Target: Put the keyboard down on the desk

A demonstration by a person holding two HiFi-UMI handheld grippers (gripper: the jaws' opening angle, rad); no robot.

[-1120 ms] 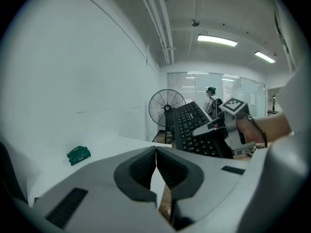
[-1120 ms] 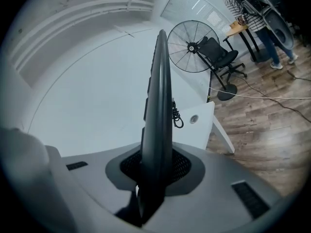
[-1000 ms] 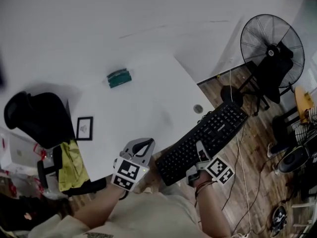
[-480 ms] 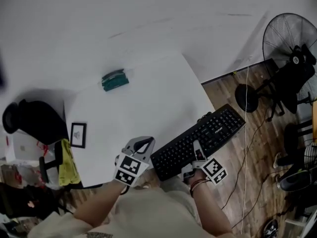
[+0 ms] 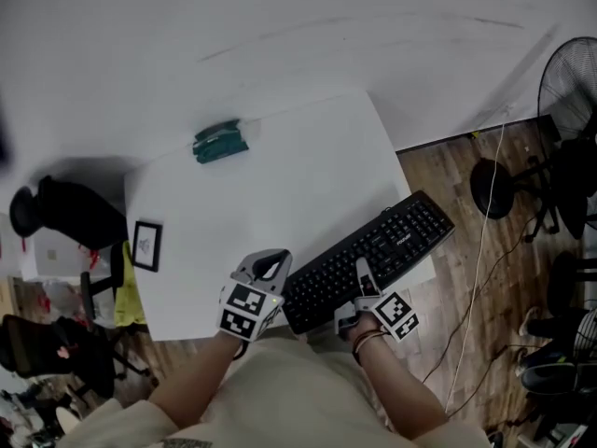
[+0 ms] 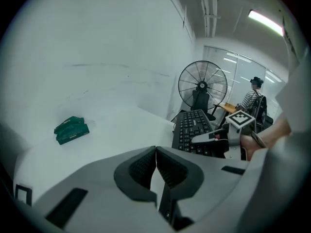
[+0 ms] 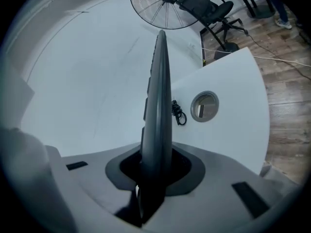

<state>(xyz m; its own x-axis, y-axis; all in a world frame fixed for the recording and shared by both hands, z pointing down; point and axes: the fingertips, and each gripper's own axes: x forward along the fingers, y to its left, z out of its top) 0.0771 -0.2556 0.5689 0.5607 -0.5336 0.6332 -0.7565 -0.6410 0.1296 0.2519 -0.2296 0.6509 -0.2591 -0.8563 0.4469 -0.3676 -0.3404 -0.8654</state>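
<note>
A black keyboard point(image 5: 368, 260) hangs slantwise over the white desk's point(image 5: 280, 194) right front corner, its far end out past the edge above the floor. My right gripper point(image 5: 359, 299) is shut on its near long edge. In the right gripper view the keyboard point(image 7: 156, 91) runs edge-on straight up from between the jaws. My left gripper point(image 5: 266, 271) sits at the desk's front edge, just left of the keyboard's near end, jaws shut on nothing. The left gripper view shows the keyboard point(image 6: 194, 130) and the right gripper point(image 6: 221, 139) to its right.
A green object point(image 5: 220, 142) lies at the back of the desk, a small black-framed card point(image 5: 145, 245) at its left edge. A round cable hole point(image 7: 204, 105) is near the right corner. A standing fan point(image 5: 569, 91), chairs and cables occupy the wooden floor on the right.
The keyboard and right gripper have shifted left, farther over the desk corner. The head view has swung, pushing the fan toward the right edge. The left gripper stays by the front edge.
</note>
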